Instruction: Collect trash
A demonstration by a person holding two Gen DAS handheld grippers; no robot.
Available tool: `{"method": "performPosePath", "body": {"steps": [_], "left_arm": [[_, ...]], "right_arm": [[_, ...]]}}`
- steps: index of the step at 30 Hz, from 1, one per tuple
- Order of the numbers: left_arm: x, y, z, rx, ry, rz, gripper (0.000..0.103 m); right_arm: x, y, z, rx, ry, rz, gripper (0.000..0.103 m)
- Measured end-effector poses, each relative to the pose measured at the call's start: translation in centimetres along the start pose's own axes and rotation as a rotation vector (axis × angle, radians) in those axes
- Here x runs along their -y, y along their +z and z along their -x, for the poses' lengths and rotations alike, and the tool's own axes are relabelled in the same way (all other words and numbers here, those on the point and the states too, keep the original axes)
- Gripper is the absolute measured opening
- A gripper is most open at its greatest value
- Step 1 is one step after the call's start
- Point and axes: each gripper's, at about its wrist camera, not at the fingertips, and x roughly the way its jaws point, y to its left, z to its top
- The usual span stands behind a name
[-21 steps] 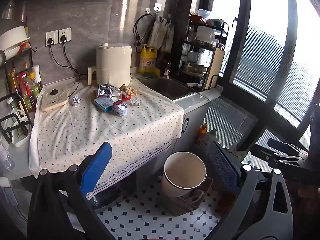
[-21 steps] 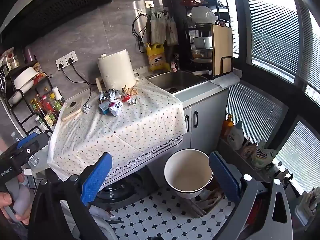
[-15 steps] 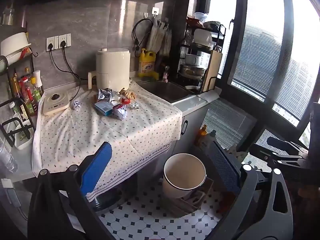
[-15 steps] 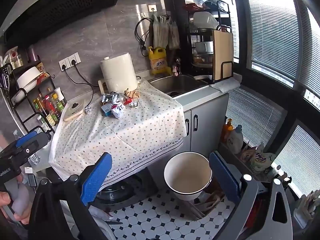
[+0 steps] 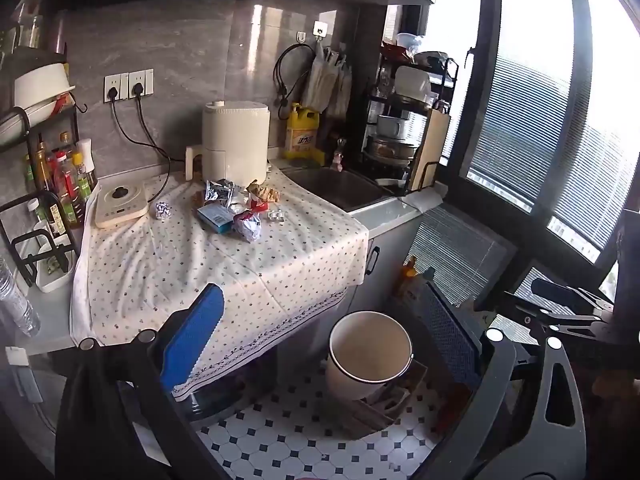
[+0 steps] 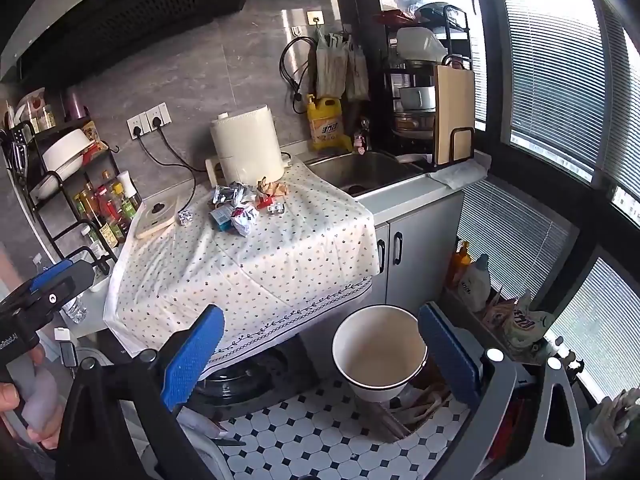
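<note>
Both grippers wide and empty, well back from the trash.
Trash (image 5: 234, 210) sits heaped on the cloth (image 5: 240, 264) just before the fryer (image 5: 234, 146): crumpled wrappers, a foil ball (image 5: 163, 210), a small box (image 5: 215, 218). Likely light, soft, crushable; foil may slip, so pinch raised folds. Left gripper (image 5: 316, 340) and right gripper (image 6: 320, 356) hang over the bin (image 6: 380, 352) on the floor below the cloth's edge. Open room across the near cloth; fryer crowds the far side.
</note>
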Motion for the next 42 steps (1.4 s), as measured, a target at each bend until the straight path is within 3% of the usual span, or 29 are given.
{"method": "performPosePath", "body": {"steps": [42], "left_arm": [[-2.9,0.0,-2.0,-0.001,-0.004,0.018,0.097]], "right_arm": [[-0.9,1.2,-2.7,-0.009,-0.007,0.0,0.095]]}}
